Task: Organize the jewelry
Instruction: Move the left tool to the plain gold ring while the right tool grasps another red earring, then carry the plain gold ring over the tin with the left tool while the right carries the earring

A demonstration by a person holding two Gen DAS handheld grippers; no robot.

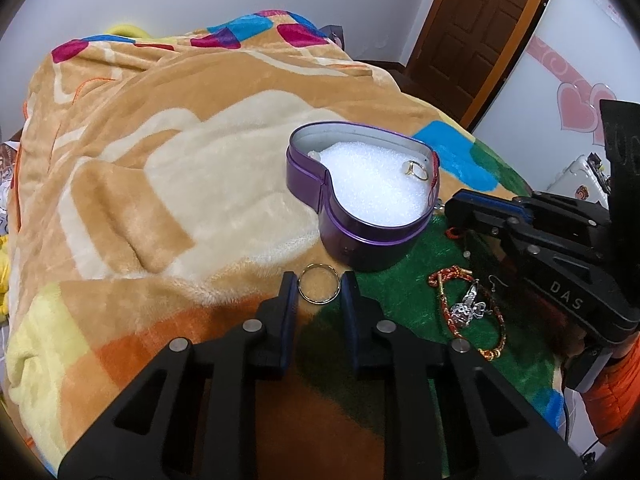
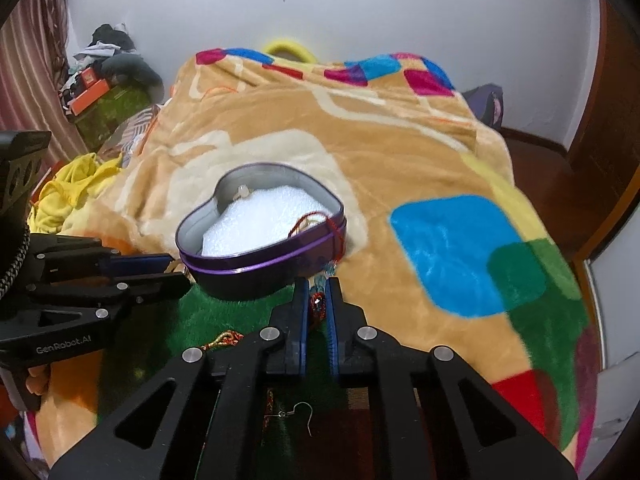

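A purple heart-shaped tin [image 1: 340,236] with white foam inside sits on the blanket; it also shows in the right wrist view [image 2: 256,268]. A gold ring [image 1: 415,169] lies on the foam. My left gripper [image 1: 319,286] is open around a gold bangle [image 1: 320,282] on the blanket in front of the tin. My right gripper [image 2: 318,300] is shut on a red cord bracelet [image 2: 318,304] whose cord [image 2: 320,220] trails over the tin's rim. It shows from the side in the left view [image 1: 454,204]. A small ring [image 2: 242,191] rests at the tin's far end.
A red-gold braided bracelet [image 1: 464,312] and a silver pendant [image 1: 468,306] lie on the green patch right of the tin. A hook earring [image 2: 298,414] lies under my right gripper. The bed is covered by a plush patterned blanket [image 1: 180,168]. A wooden door [image 1: 472,28] stands behind.
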